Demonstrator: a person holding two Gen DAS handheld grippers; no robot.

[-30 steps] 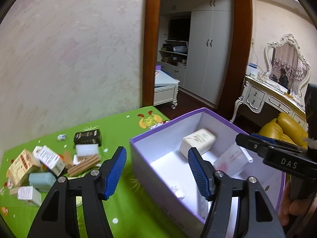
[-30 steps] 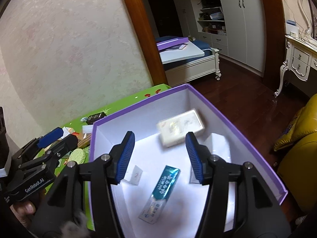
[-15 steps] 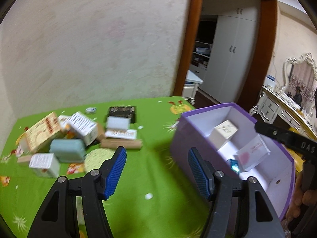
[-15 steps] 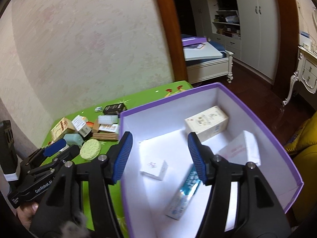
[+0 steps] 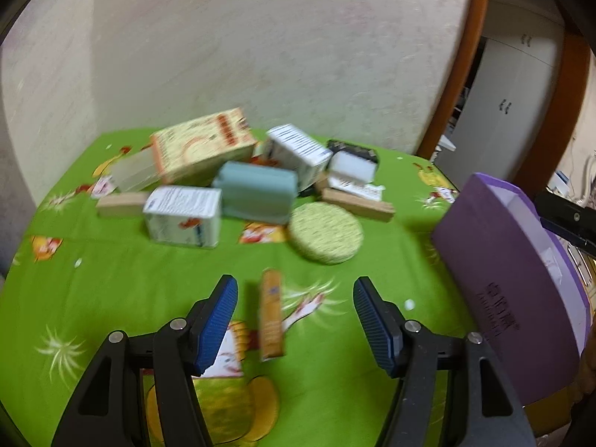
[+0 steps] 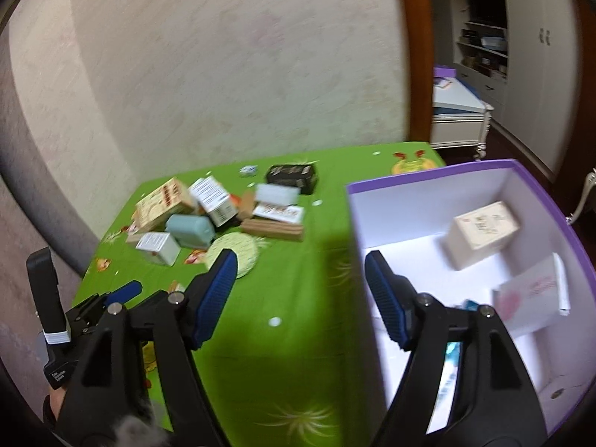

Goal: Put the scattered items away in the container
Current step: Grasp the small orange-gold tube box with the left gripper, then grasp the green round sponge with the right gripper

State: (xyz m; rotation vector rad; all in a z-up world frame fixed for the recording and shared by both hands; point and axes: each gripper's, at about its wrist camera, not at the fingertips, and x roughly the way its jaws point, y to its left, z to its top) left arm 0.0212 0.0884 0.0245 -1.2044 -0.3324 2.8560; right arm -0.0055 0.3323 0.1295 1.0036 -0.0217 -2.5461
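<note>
My left gripper (image 5: 294, 316) is open and empty above the green tablecloth, with a small orange box (image 5: 271, 317) lying between its jaws' line of sight. Beyond it lies a pile of items: a teal box (image 5: 257, 192), a white box (image 5: 182, 216), a cream and red box (image 5: 201, 149), a round green pad (image 5: 326, 231). The purple container (image 6: 428, 223) stands at the right and holds a cream box (image 6: 482, 228), a pink and white box (image 6: 530, 298) and a teal tube. My right gripper (image 6: 301, 298) is open and empty over the container's left wall.
The table's green cloth (image 6: 298, 298) ends at the wall behind the pile. A black box (image 6: 292, 177) and wooden sticks (image 6: 272, 229) lie at the pile's far side. The left gripper also shows in the right wrist view (image 6: 123, 292). A doorway opens behind the container.
Both grippers have swung left, away from the container and toward the pile. The left gripper has dropped lower and closer to the scattered items. Both stay open and empty.
</note>
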